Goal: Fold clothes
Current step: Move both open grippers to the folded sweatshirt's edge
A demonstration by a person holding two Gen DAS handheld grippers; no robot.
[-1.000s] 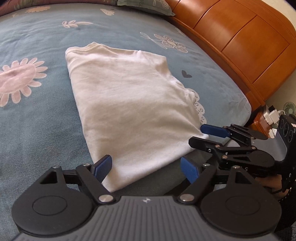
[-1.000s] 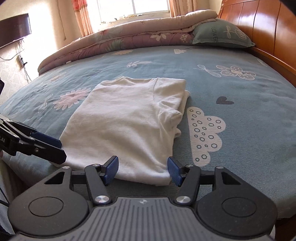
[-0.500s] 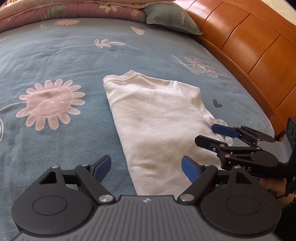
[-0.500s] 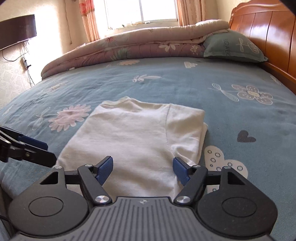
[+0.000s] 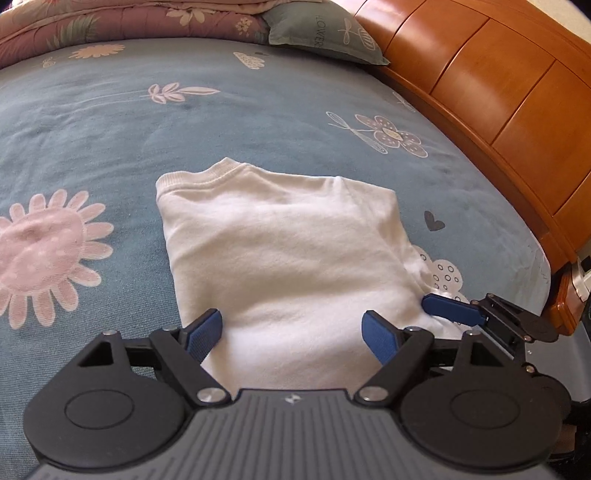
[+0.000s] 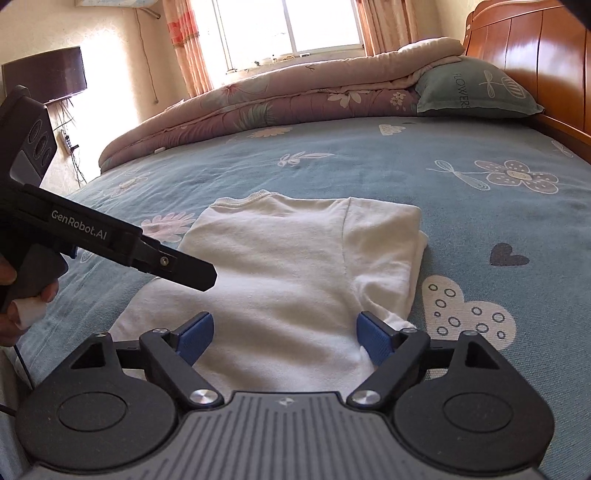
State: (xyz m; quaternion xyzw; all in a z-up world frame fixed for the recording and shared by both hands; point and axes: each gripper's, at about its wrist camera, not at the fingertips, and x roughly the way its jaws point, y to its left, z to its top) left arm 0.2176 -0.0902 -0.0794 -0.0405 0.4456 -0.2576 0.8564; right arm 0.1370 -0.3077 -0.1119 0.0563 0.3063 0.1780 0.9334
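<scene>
A white shirt (image 5: 288, 254) lay folded into a rough rectangle on the bed (image 5: 110, 122), on a blue sheet printed with flowers, clouds and hearts. Its ribbed collar was at the far end, and a sleeve was tucked in along the right side, where the layers stacked unevenly. The near hem reached the near edge of the bed.

The left tongs (image 5: 291, 332) hovered over the near end of the shirt with their blue pads spread wide, one at the shirt's left edge and one over its right half; nothing was pinched between them. In the right wrist view the left tongs (image 6: 199, 275) showed from the side as a dark bar over the shirt's left edge, held by a hand (image 6: 22, 299) at the far left of the picture.

The right tongs (image 6: 286, 338) were over the near right part of the shirt, their jaws opening, the cloth below them and not clamped. One of their blue fingertips (image 5: 450, 310) showed at the shirt's near right corner.

A wooden headboard (image 5: 498, 110) ran along the right. A green pillow (image 6: 476, 88) and a rolled quilt (image 6: 277, 103) lay at the far end below a window (image 6: 288, 26)
</scene>
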